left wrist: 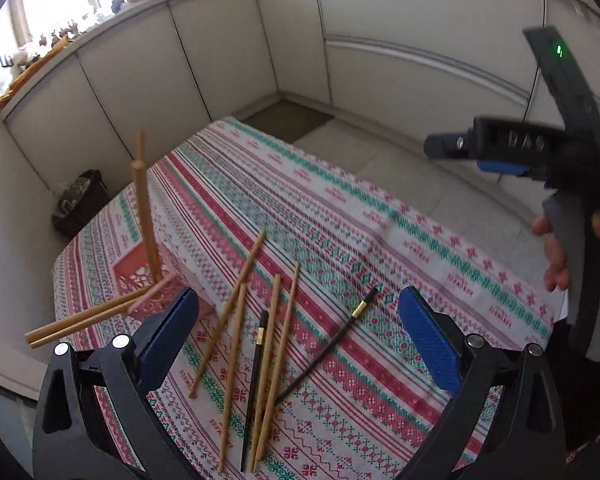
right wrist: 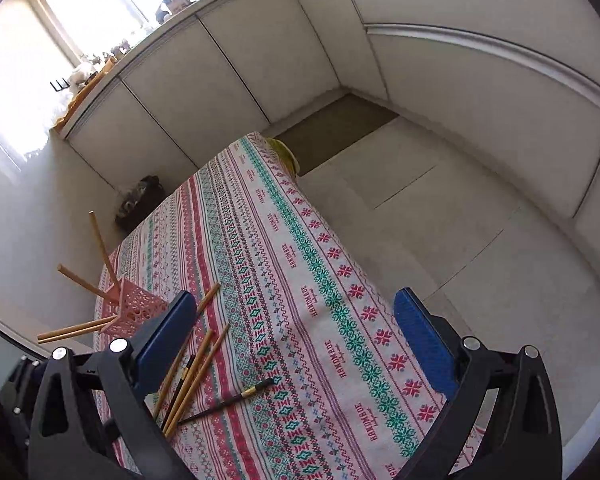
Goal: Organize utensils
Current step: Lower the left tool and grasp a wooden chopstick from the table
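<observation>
Left tool (left wrist: 298, 334) gapes wide and empty right above the loose chopsticks; right tool (right wrist: 290, 338) is just as wide and empty, with the sticks off to its left.

Between the left tool's blue pads lie four wooden chopsticks (left wrist: 236, 340) and two black chopsticks (left wrist: 256, 380) on the patterned counter (left wrist: 380, 240), most running lengthwise away from the camera, so the jaws already stand across their long axes; one black stick angles off to the right. Beyond them, just past the left pad, stands the pink basket (left wrist: 140, 276) with more wooden sticks poking up and out. From the right wrist view the same pile sits beside that tool's left pad, so the left hand seems nearer for the pick.
</observation>
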{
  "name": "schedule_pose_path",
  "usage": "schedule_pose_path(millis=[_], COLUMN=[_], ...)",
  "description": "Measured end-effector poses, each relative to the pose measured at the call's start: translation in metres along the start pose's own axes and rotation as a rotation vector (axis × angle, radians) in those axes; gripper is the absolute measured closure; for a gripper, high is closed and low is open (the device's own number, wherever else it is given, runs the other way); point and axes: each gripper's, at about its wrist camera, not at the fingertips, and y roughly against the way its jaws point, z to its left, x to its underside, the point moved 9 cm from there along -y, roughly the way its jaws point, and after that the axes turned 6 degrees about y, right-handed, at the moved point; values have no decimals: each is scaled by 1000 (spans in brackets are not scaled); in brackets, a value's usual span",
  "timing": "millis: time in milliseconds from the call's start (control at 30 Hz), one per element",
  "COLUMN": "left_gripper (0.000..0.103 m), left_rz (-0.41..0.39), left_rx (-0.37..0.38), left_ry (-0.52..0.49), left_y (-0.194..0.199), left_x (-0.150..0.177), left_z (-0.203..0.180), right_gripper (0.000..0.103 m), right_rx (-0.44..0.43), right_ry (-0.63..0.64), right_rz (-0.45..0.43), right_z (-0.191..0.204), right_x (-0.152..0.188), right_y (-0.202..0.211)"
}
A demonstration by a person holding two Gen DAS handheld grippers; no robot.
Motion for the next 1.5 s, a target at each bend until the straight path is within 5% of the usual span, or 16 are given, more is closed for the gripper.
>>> schedule_pose_path(millis=[167,333,533,933,1233,1500], left_gripper=[13,59,82,86,98,97], left_rz=[178,327,454,616,583,427], left_rx=[-68,-125,-159,-91,-89,114], left_ry=[-122,-198,-191,-107,-54,340], left_y=[-53,-93,-130,-179,-177,-118], left_x=[18,18,9,16,19,46], left_z=[-8,-9,12,38,39,27], right_gripper=[7,7,7,7,7,7], right_rx=[-24,-71,-89,-113,-102,-88], right_ry=[-35,-91,-120,-150,-131,-67], right_rz=[21,42,67,119,162,302], right_z=[-5,-11,-18,-24,-22,-7], right_x=[-1,-4,-4,0,6,33], right_y=[0,3,3,-2,-10,-40])
